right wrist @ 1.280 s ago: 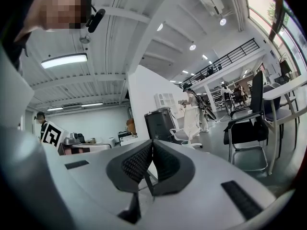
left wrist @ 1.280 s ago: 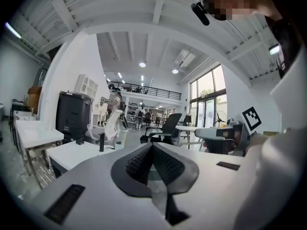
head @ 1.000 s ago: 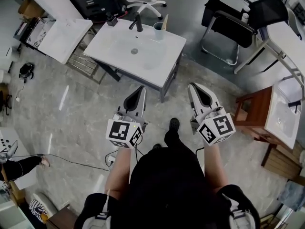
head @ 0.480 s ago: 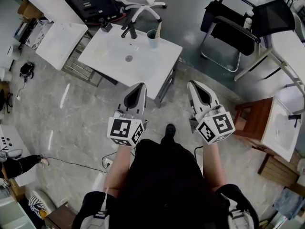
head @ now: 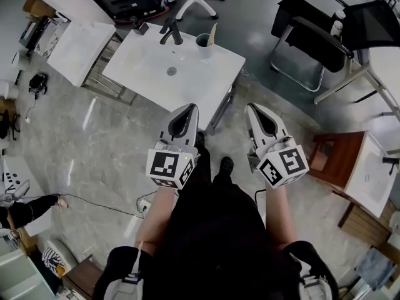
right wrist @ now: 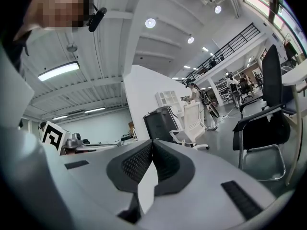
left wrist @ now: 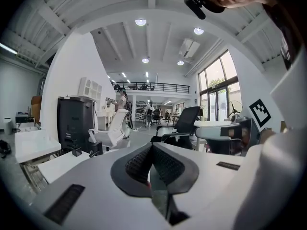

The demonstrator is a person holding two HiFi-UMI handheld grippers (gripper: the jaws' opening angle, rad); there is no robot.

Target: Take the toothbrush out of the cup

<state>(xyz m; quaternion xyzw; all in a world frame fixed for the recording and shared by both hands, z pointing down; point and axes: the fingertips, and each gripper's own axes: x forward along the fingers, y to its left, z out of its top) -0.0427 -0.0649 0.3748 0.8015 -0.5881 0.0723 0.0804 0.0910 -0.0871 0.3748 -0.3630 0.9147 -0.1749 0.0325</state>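
Left gripper (left wrist: 152, 150): jaws pressed together, nothing held. Right gripper (right wrist: 152, 145): same. Both well short of the sink (head: 144, 61). Cup (head: 203, 40) on its far edge beside the tap (head: 170, 33), toothbrush (head: 213, 32) standing in it. Looks like the approach step. Next: get close, spread one gripper, pinch the handle above the rim, lift.

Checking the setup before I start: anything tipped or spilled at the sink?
Nothing stands out. The cup stands upright beside the faucet at the sink's far edge, toothbrush leaning inside it.
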